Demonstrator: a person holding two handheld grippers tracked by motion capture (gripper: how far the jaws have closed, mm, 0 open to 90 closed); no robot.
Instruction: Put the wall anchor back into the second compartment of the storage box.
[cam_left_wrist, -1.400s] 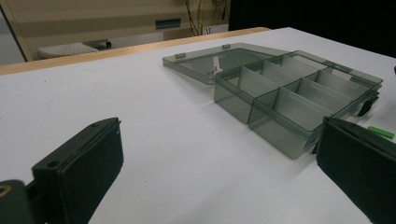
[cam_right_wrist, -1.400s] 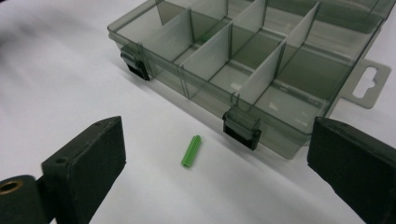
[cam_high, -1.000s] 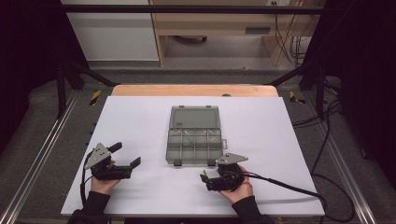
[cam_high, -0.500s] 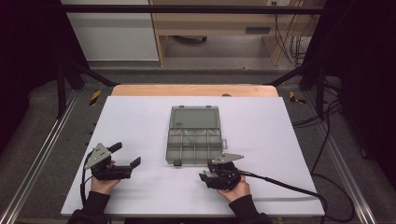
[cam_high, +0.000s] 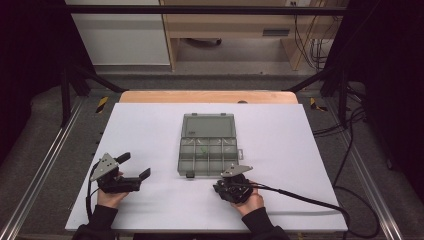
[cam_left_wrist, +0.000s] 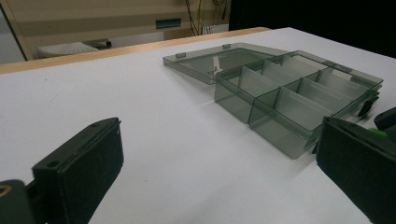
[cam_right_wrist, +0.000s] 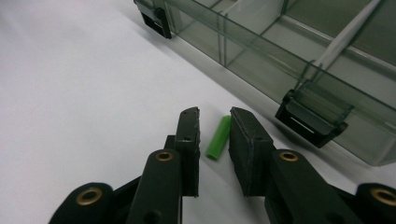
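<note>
Green plug: a small green plastic wall plug lies on the white desk, between the two jaws of the right tool, a little closer to the right jaw; the gap is narrow, but I cannot tell if any pad touches it yet.
Right tool: low over the desk, jaws nearly closed around the plug, not clearly gripping; in the high view it sits just before the near edge of the box.
Box: a smoky transparent plastic organiser box with dividers stands just ahead of the right tool, its lid open flat on the far side; one black latch is just right of the jaw tips.
Left tool: its jaws are wide open and hold nothing; the box is ahead and to the right of it, well apart.
Step, as I judge: closing on the plug to lift it toward a compartment.
Risk 1: the plug is round and lies slanted between the pads, so an uneven squeeze may roll it or shoot it forward under the box edge.
Risk 2: the right jaw is near the latch; a forward push could hit it and move the box.
</note>
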